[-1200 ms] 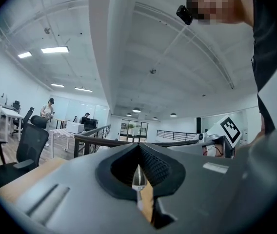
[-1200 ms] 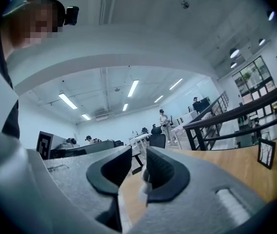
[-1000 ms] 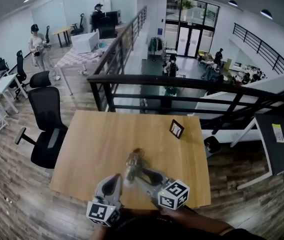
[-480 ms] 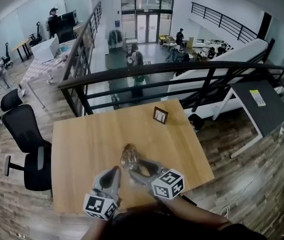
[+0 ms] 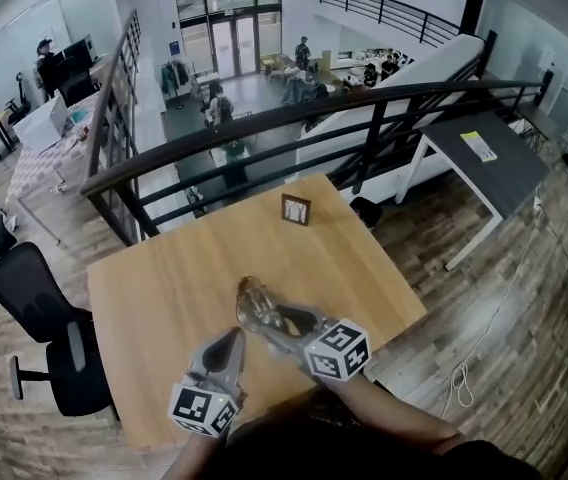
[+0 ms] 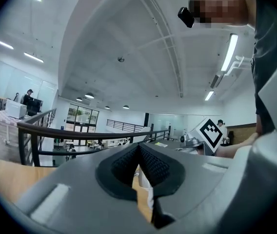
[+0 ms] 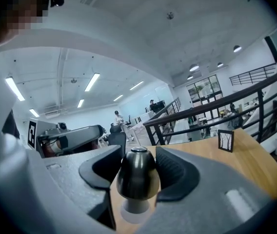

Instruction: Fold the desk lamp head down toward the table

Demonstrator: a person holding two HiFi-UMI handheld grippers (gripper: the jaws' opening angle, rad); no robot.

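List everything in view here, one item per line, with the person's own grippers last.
Table: one, light wood, centre of the head view.
Desk lamp: one, dark metallic head on a pale stem, near side of the table.
Picture frame: one, small and dark, far edge of the table.
Railing: one, black, just beyond the table.
Office chair: one, black, on the floor left of the table.
Desk: one, dark top with white legs, beyond the railing at right.
People: several, too small to describe, on the lower floor.
Left gripper: one, grey, jaws together, left of the lamp.
Right gripper: one, grey, jaws closing with the lamp head between them.
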